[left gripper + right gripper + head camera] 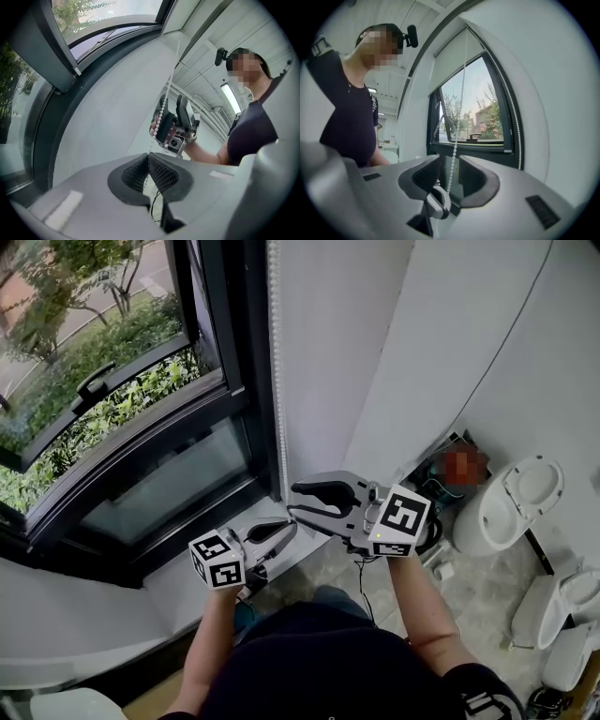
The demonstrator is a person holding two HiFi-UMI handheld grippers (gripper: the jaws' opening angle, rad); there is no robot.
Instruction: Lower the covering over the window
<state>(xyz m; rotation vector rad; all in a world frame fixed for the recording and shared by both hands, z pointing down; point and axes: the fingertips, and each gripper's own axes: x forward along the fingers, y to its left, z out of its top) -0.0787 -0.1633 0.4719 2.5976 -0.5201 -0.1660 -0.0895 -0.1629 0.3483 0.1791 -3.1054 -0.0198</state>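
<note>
the left tool point(147, 171), lowest and closest to the person, has its ribbed pads pressed together on the bead chain point(456, 136), which runs up out of that pinch. just above it the right tool point(450, 176) stands with its jaws apart; the chain passes through the gap, and no pad presses on it. so only the left tool holds anything. from there the chain climbs beside the dark frame of the window point(112, 381) to the blind point(452, 61), a pale sheet whose lower edge sits high, leaving most of the glass bare. judging by that, nearly all of the lowering is left to do. a second strand of beads hangs against the frame further right, and i cannot tell which strand brings the blind down. the chain looks light and limp, with no stiffness of its own, so it will swing and sag unless kept taut. the beads are small, hard and probably slick, but the ribbed pads should catch between them. the best hold for the right tool seems to be high on the strand, pads square across it, then a steady pull straight along its run. a sharp tug or a sideways pull could snap it or make it skip at the top.
</note>
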